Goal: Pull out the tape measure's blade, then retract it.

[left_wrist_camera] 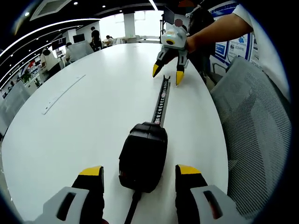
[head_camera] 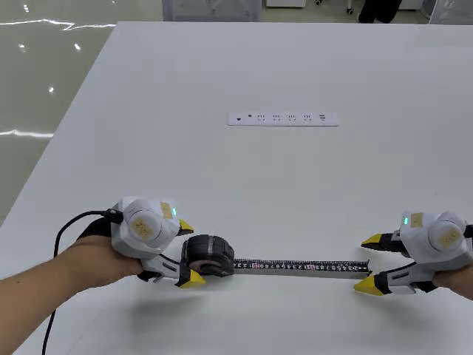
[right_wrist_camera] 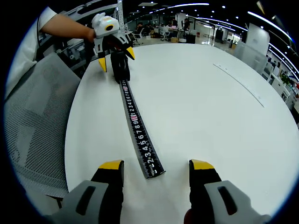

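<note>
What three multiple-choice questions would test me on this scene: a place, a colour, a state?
1. Where is the power strip?
A) beyond the blade, mid-table
B) under the blade
C) on the floor

2. What colour are the tools' tips?
A) red
B) yellow
C) green

3. How is the blade?
A) fully wound in
B) drawn out, flat on the table
C) curled upward

Answers: A, it lies farther up the table; B, all four tips are yellow; B, it stretches from the case to the right tool.
</note>
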The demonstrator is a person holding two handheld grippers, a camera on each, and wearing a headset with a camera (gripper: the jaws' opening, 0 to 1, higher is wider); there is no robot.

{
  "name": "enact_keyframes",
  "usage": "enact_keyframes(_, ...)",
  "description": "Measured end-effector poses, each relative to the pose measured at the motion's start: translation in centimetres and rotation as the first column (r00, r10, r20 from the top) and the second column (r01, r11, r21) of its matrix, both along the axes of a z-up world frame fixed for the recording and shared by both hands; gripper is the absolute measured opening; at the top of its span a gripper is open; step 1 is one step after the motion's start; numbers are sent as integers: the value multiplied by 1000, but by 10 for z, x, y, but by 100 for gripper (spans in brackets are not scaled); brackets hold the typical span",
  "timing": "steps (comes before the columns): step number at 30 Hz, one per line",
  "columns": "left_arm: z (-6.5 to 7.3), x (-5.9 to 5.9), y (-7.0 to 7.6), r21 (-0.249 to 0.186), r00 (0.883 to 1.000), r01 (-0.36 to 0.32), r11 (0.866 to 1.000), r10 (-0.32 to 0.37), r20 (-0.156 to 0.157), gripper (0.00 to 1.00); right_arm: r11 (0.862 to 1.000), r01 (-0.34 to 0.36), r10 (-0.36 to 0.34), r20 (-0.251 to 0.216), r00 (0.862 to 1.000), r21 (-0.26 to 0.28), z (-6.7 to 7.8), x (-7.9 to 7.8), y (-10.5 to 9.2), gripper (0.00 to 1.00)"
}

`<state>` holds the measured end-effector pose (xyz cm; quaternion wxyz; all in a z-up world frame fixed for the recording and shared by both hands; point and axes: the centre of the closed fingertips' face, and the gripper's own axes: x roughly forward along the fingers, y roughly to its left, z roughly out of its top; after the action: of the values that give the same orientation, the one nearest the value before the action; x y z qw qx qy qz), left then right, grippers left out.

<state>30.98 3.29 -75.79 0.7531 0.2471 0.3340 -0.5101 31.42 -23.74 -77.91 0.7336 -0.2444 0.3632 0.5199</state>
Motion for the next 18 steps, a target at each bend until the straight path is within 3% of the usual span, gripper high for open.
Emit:
enact_keyframes(9,1,1,2,-12,1000,-22,1000,22,4,67,1000,28,-28,0,1000,-5,-2,3,-2,68)
enact_keyframes(18,4,4,4,-32,998,-51,998,52,22,82,997,67,-66,-13,998,29,1,5,1,81)
